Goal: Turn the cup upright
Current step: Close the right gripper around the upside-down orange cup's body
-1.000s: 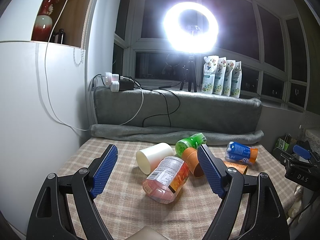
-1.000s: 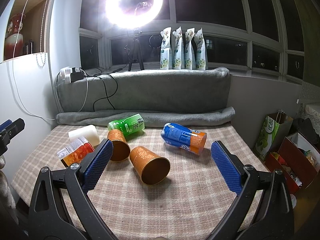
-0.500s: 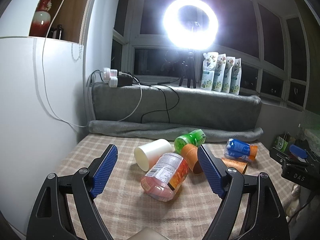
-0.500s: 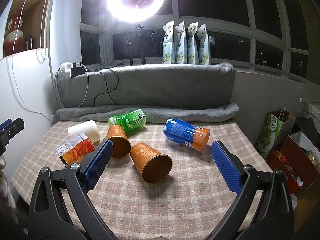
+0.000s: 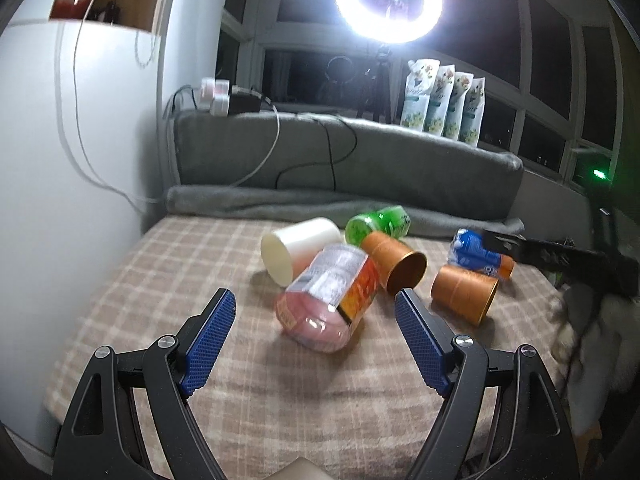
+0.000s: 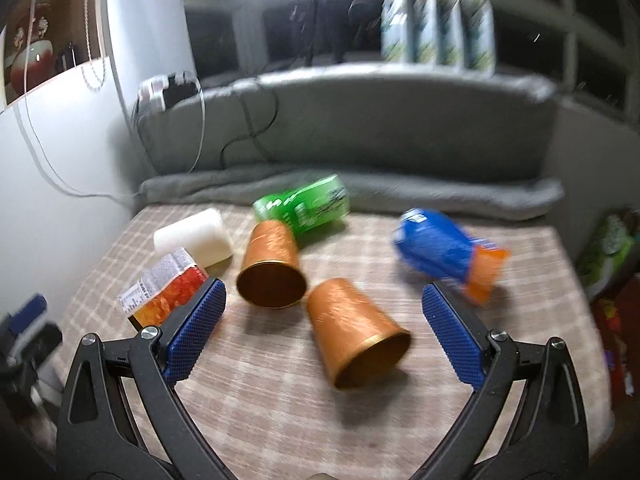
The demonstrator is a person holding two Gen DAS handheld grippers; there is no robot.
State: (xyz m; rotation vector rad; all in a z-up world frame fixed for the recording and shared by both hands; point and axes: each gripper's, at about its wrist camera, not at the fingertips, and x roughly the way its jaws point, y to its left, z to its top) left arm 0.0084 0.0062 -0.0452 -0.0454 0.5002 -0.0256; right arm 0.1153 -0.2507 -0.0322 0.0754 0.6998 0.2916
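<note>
Two copper-coloured cups lie on their sides on the checked table cloth. In the right wrist view the nearer cup (image 6: 354, 338) lies between my open right gripper's (image 6: 324, 334) fingers, mouth toward me, and the other cup (image 6: 272, 270) lies just behind it to the left. In the left wrist view the same cups show at centre (image 5: 394, 260) and right (image 5: 466, 292). My left gripper (image 5: 314, 342) is open and empty, above the cloth in front of a pink jar (image 5: 330, 298).
A white cup (image 5: 298, 246), a green can (image 6: 304, 208) and a blue-and-orange can (image 6: 450, 256) also lie on their sides. A grey rolled blanket (image 6: 360, 192) lines the back edge. A white wall (image 5: 60, 200) stands at left. The table edge drops off at right.
Both grippers have moved forward and tilted down toward the table; the objects look larger and closer. The nearer copper cup now lies between the right gripper's fingers. Both stay open.
</note>
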